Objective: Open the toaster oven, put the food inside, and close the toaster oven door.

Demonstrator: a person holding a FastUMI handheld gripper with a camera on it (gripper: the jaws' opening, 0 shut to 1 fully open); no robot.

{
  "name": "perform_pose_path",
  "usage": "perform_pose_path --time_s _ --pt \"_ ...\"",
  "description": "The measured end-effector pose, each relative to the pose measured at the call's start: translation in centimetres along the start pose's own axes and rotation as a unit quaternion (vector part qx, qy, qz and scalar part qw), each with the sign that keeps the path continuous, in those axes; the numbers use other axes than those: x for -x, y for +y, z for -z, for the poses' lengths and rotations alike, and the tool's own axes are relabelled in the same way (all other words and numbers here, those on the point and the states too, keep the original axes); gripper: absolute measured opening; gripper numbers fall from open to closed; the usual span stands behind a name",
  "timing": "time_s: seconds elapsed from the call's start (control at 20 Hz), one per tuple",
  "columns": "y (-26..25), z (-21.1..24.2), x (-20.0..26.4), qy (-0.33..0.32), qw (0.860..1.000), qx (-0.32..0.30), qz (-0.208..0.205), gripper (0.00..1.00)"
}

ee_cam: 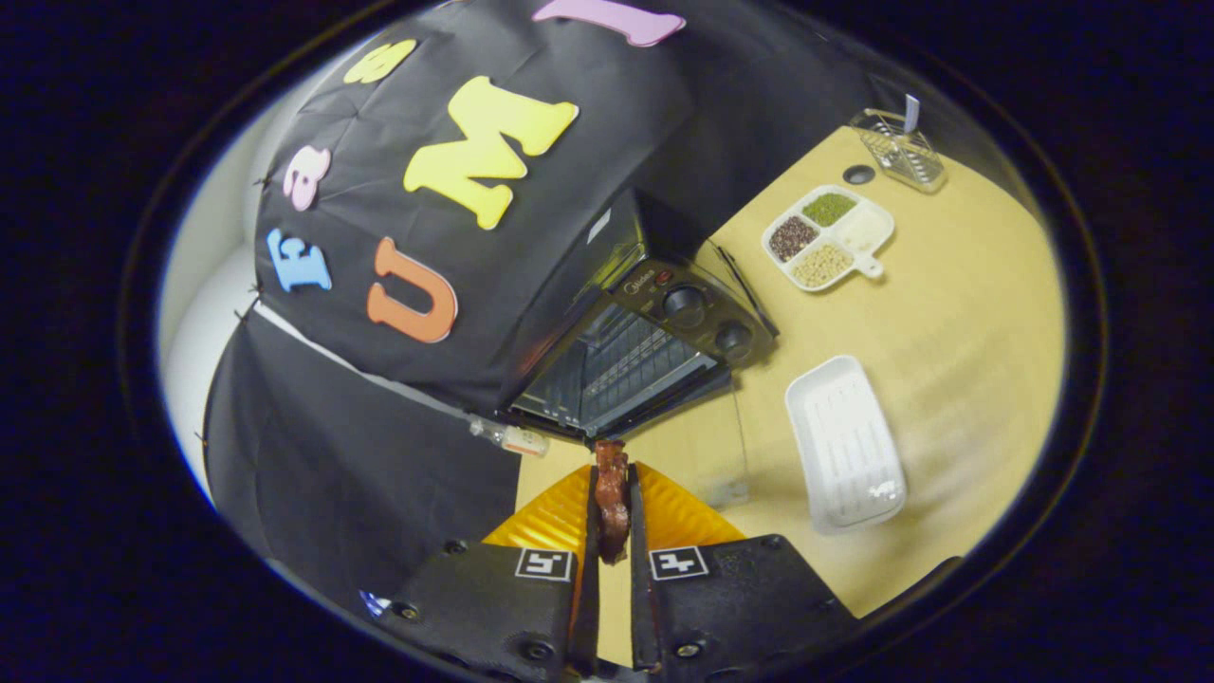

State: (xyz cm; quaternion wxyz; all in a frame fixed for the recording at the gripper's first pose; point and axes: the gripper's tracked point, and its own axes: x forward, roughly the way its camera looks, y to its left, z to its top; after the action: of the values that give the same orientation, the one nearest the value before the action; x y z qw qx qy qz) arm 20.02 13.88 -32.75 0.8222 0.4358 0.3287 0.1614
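We have the claw [613, 503] pinching the food [612, 498], a brown strip, just short of the open toaster oven [645, 332]. Looks light and floppy; we grip mid-length, gently.

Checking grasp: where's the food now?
Gripper view: the food is clamped between the jaws of the gripper, just short of the open toaster oven.

A pale wooden bench [958, 323] fills the right half of the frame, evenly lit with soft glare. Black cloth [588, 180] drapes the booth's wall across the upper left and centre. Behind it, at far left, shows a plain white wall [204, 313].
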Motion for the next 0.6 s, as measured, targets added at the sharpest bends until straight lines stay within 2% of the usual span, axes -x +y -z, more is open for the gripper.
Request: perform_pose_path --time_s 0.2,0.45,0.6 --pt "2.0 1.3 -3.2 -0.049 0.997 -0.062 -0.018 0.16" --pt "3.6 2.9 -9.1 -0.093 0.988 -0.119 -0.007 0.16" --pt "4.3 3.0 -12.2 -0.122 0.98 -0.159 -0.016 0.16"
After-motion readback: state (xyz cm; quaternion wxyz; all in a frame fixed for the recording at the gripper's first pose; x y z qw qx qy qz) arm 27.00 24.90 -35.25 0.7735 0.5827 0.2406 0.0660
